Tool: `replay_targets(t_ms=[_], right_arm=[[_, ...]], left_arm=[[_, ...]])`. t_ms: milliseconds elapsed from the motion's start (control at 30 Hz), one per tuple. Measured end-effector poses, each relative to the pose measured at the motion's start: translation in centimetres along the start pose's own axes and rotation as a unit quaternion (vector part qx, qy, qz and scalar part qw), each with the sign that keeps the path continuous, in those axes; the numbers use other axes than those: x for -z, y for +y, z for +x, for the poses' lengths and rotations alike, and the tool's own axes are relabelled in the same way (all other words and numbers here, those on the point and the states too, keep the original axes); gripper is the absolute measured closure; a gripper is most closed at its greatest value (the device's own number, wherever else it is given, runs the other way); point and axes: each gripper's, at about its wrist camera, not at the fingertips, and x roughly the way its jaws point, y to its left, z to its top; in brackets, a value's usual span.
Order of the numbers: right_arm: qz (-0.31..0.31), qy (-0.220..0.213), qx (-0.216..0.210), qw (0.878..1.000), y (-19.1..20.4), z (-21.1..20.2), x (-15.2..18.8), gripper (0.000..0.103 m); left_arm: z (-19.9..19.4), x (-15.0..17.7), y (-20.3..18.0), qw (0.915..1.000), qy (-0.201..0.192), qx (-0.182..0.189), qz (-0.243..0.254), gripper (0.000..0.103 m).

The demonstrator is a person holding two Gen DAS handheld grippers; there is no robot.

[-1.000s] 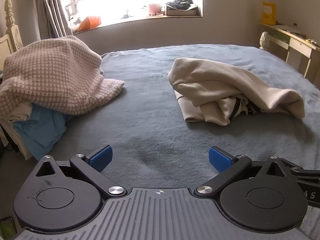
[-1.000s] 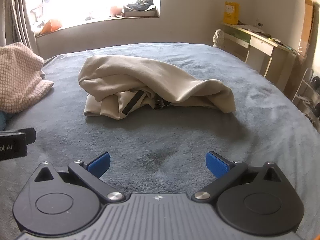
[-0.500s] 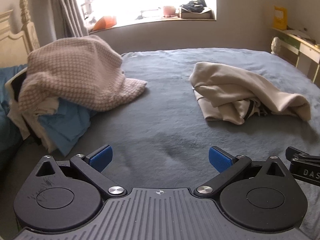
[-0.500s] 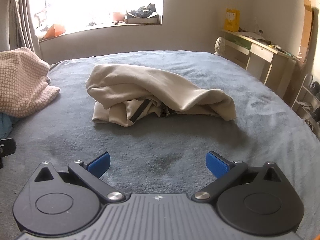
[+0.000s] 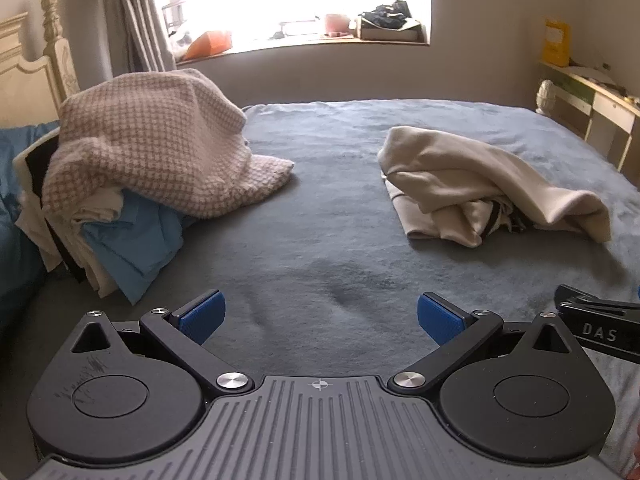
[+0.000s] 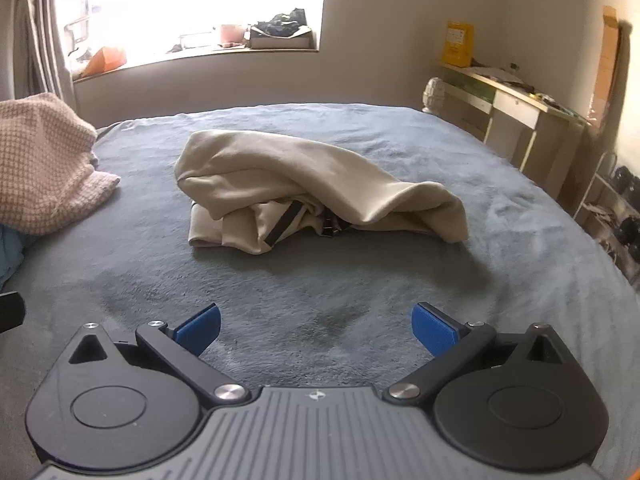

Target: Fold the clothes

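Note:
A crumpled beige garment (image 6: pixel 316 192) with a black stripe lies in the middle of the grey-blue bed (image 6: pixel 360 280); it also shows in the left wrist view (image 5: pixel 488 188) at the right. A pile of clothes topped by a pink checked knit (image 5: pixel 152 152) sits at the bed's left, with blue and white pieces under it; its edge shows in the right wrist view (image 6: pixel 44 164). My left gripper (image 5: pixel 320 314) is open and empty over bare bed, well short of both. My right gripper (image 6: pixel 316 326) is open and empty, in front of the beige garment.
A window sill (image 5: pixel 304 40) with clutter runs along the far wall. A desk (image 6: pixel 516 108) stands right of the bed. A cream headboard (image 5: pixel 28 76) and curtain (image 5: pixel 136 20) are at the left. Part of the right gripper (image 5: pixel 596 328) shows at the left view's right edge.
Both grippers have pulled back from the clothes; the garment and pile look farther away. The left view has turned left, showing more of the pile and headboard. Both stay open.

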Motion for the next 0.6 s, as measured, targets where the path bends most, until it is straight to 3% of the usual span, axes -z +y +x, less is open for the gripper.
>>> replay_targets(t_ms=[600], right_arm=[[0.024, 0.009, -0.013, 1.000, -1.1, 1.6, 1.0, 0.000]], left_arm=[[2.0, -0.6, -2.4, 0.9998, -0.001, -0.017, 0.013, 0.000]])
